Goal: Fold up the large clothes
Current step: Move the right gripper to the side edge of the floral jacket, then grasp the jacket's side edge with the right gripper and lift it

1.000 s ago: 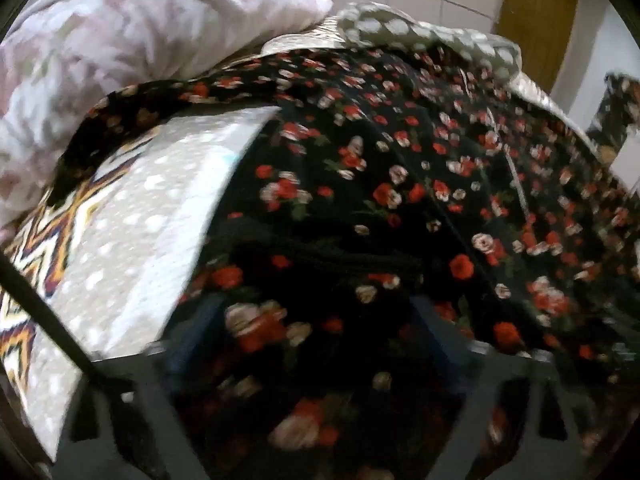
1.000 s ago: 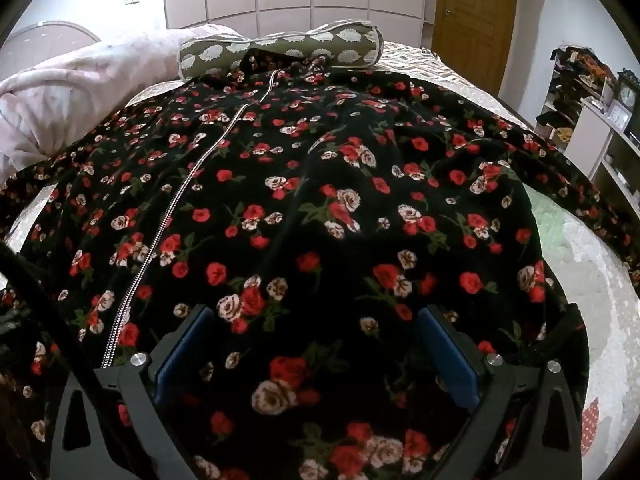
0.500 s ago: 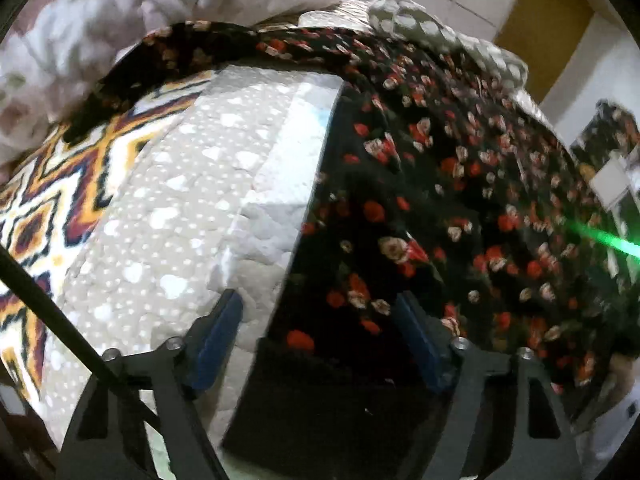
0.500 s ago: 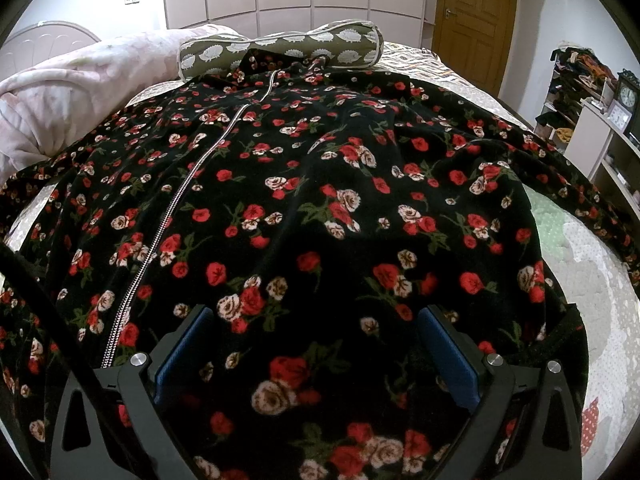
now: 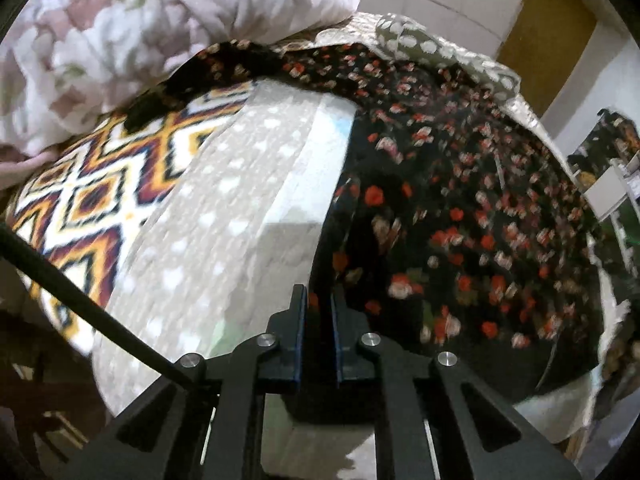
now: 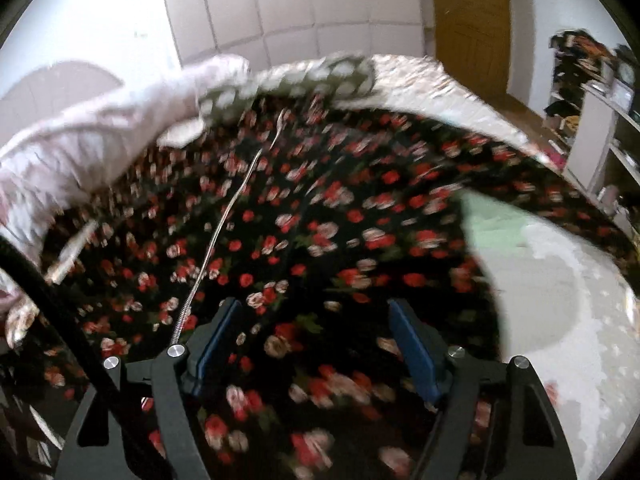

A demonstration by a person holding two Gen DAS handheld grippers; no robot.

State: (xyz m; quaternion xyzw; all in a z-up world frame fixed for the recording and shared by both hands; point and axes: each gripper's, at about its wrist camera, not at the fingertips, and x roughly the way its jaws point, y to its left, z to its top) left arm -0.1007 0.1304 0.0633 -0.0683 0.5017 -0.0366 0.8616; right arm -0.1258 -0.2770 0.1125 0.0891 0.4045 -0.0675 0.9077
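Bed [image 5: 224,240]: one floral garment [image 5: 460,220], two pillows [image 5: 140,32]

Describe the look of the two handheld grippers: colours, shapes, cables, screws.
Both the left gripper and the right gripper are matte black with cut-out, triangulated frames, silver round-headed screws at the pivots and blue pads lining the jaws. A black cable crosses each view's lower left.

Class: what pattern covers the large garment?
Red and white flowers on black fabric; clearest in the right wrist view.

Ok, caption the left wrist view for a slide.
Left gripper shut on the edge of the black floral garment spread across the patterned bedspread.
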